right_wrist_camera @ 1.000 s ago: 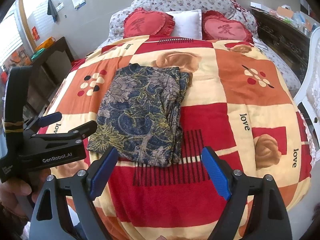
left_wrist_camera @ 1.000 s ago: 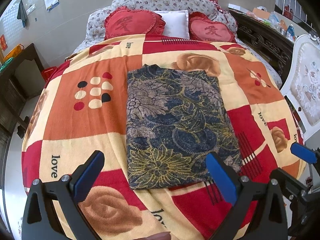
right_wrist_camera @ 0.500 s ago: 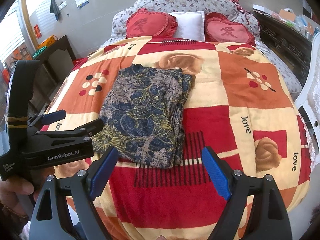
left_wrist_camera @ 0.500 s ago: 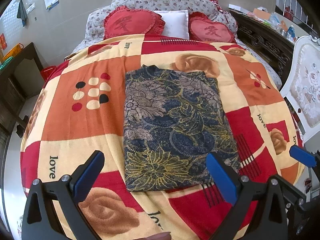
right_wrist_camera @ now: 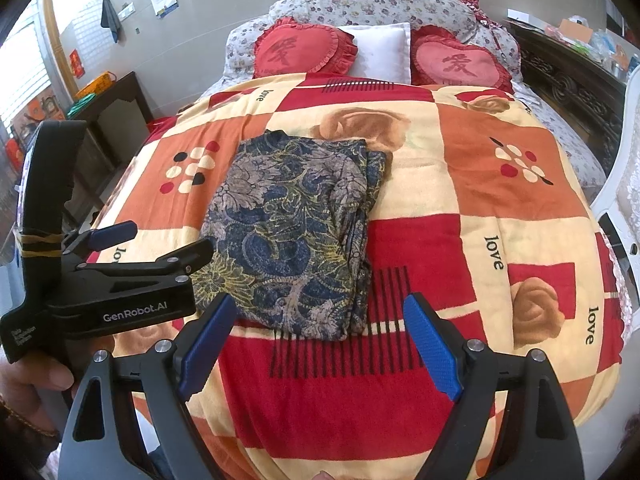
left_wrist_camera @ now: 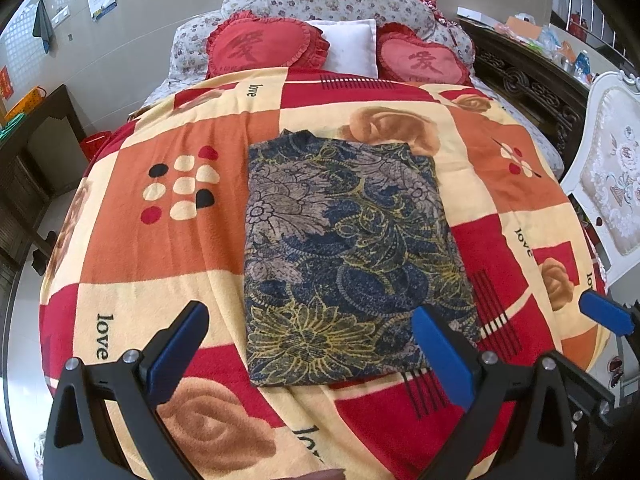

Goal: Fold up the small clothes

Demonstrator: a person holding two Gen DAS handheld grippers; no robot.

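A dark blue garment (left_wrist_camera: 344, 256) with grey and yellow flowers lies folded into a flat rectangle on the patchwork blanket (left_wrist_camera: 160, 232). Its stacked layers show along the right edge in the right wrist view (right_wrist_camera: 292, 232). My left gripper (left_wrist_camera: 308, 348) hovers open above the garment's near edge, nothing between its blue fingers. My right gripper (right_wrist_camera: 316, 344) is open too, held over the blanket just in front of the garment's near right corner. The left gripper's body (right_wrist_camera: 112, 280) appears at the left of the right wrist view, held by a hand (right_wrist_camera: 28, 384).
Two red heart cushions (left_wrist_camera: 264, 46) and a white pillow (left_wrist_camera: 352, 48) lie at the bed's head. A white upholstered chair (left_wrist_camera: 612, 184) stands at the right, a dark carved cabinet (left_wrist_camera: 532, 84) behind it. A dark desk (left_wrist_camera: 36, 140) stands to the left.
Both grippers have drawn back slightly from the bed and stay open. The folded garment has not moved.
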